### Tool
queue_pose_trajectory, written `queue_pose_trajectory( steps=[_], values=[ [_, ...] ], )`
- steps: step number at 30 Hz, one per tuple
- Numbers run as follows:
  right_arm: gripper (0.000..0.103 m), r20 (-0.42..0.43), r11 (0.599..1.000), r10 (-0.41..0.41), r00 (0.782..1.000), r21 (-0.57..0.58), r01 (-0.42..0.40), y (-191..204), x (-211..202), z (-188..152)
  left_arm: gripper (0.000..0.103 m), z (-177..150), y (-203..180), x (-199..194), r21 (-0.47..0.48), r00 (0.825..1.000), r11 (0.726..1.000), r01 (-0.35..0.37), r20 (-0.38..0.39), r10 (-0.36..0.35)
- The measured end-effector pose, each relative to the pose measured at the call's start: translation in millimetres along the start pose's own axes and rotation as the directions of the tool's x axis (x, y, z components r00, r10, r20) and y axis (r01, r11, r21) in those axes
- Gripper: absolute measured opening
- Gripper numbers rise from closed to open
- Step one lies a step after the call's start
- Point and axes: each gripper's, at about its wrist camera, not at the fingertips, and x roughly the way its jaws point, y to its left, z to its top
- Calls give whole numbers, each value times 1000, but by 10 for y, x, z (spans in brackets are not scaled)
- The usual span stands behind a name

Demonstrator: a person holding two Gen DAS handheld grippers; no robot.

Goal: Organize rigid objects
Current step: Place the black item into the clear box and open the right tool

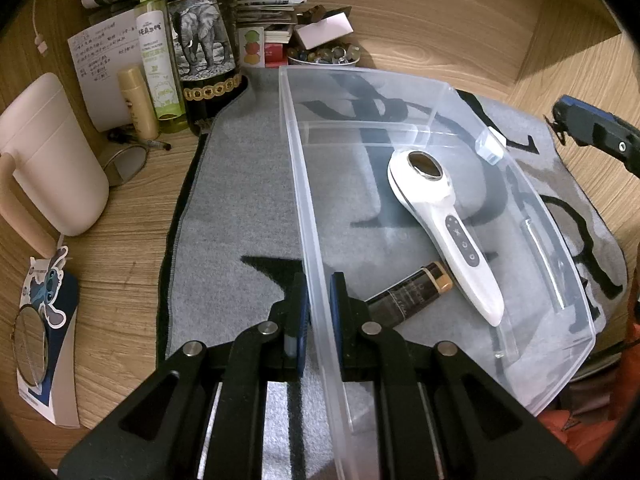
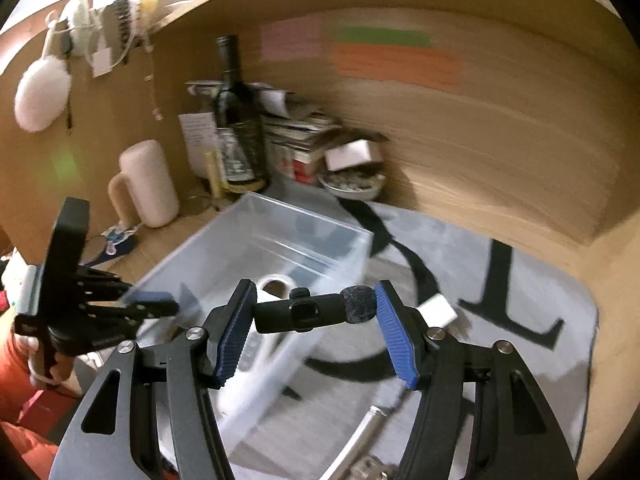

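Above, left claw (image 1: 318, 312) clenched on the clear bin's (image 1: 400, 136) near wall; right claw (image 2: 316, 332) grasping a small black microphone (image 2: 316, 312) crosswise.

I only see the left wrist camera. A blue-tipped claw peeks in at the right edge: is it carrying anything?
Observer: Yes. The right gripper is shut on a short black cylinder with a dark foam tip, crosswise between its blue pads.
Operator: Near the box?
Observer: It lines up with the clear plastic bin; its height I cannot tell.
Operator: Anything left outside?
Observer: A silver metal tube lies on the grey mat.
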Motion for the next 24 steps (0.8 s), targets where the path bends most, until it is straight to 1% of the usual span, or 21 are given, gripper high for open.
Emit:
queue_pose_trajectory(
  steps=[6,9,14,19,24],
  values=[
    [57,-14,995,65,998,-69,-66,296,125,72,10,-2,1,0,-1,1000,1000,0,0,0],
    [57,-39,991,81,996,-100,-85,415,234,82,10,-3,2,-1,-1,1000,1000,1,1,-1],
    [58,-118,985,79,990,-142,-96,561,502,62,10,5,-7,4,1,1000,1000,3,1,-3],
    [58,-198,981,77,977,-158,-109,603,696,-1,11,13,-18,13,1,1000,1000,7,2,-7],
    [58,-225,981,67,972,-164,-106,608,753,-22,11,13,-19,17,1,1000,1000,8,2,-8]
  ],
)
